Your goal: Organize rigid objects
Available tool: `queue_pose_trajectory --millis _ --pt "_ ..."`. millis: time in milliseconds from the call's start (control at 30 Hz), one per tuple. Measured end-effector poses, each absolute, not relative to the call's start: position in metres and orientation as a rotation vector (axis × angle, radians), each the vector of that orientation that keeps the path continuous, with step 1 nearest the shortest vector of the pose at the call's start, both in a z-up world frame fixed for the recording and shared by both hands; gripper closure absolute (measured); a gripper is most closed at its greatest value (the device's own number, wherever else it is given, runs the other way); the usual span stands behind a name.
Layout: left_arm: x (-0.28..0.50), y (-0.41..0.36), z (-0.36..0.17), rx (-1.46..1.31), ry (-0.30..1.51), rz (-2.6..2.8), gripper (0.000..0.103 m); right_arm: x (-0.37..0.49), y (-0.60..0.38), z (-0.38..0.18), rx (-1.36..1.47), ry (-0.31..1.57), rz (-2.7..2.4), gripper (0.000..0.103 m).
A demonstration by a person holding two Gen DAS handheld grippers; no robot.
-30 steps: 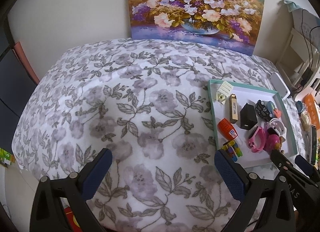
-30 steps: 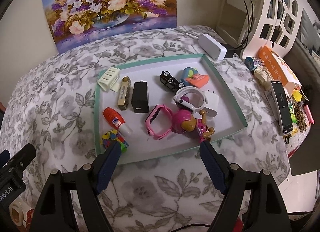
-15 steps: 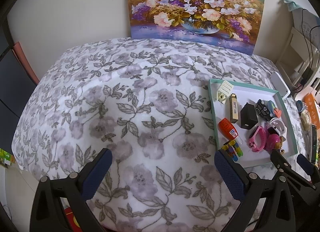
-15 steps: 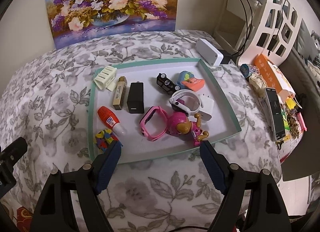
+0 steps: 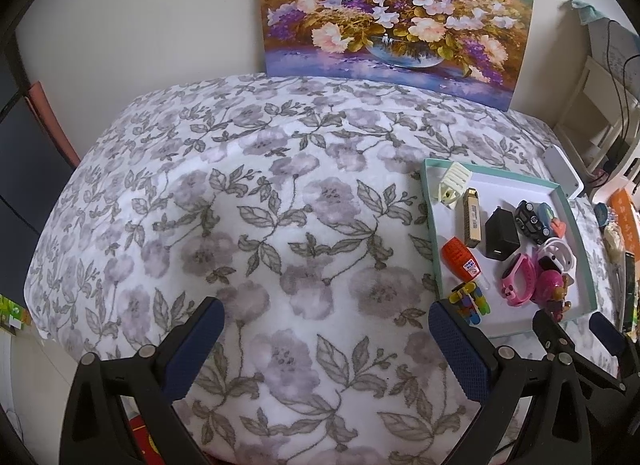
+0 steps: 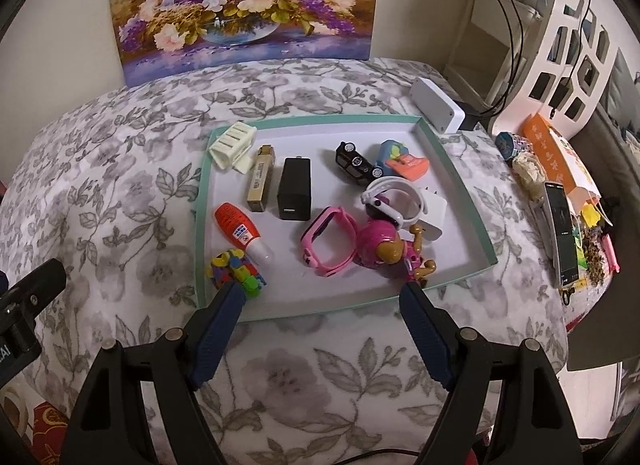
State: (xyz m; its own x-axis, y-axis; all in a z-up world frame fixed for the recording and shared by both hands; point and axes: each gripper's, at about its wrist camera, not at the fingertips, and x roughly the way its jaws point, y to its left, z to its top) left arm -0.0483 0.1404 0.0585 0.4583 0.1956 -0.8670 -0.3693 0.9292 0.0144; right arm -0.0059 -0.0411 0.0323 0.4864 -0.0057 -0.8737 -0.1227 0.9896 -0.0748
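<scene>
While both grippers gape empty, the right gripper hovers at the tray's six o'clock edge (toys, chargers, watches inside); the left gripper hangs over bare floral cloth, tray at its three o'clock.

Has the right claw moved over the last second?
Yes. The right claw has crept forward toward the tray, whose near edge now sits lower, between its tips.

Both grippers: black frames, silver screws, blue textured jaws.
</scene>
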Motion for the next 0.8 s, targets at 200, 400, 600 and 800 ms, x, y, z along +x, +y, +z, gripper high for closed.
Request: queue_pose_trajectory --millis 200,400,600,800 --pt "-0.0482 0.1427 0.0578 -0.191 1.041 0.357 0.0 -0.0054 -0.0383 0.0295 -0.144 1.077 0.074 0.021" --pt "-0.0481 0.1448 0.0574 -0.193 1.046 0.358 0.0 -0.0046 -0.0378 0.0273 -0.149 1.087 0.074 0.021" --pt "-0.0483 0.1464 0.0565 -0.198 1.048 0.361 0.0 -0.0037 -0.0374 0.0249 -0.143 1.101 0.086 0.021" --pt "-0.0481 0.1471 0.056 -0.206 1.051 0.367 0.0 -0.0049 -0.0336 0.0236 -0.157 1.104 0.095 0.021"
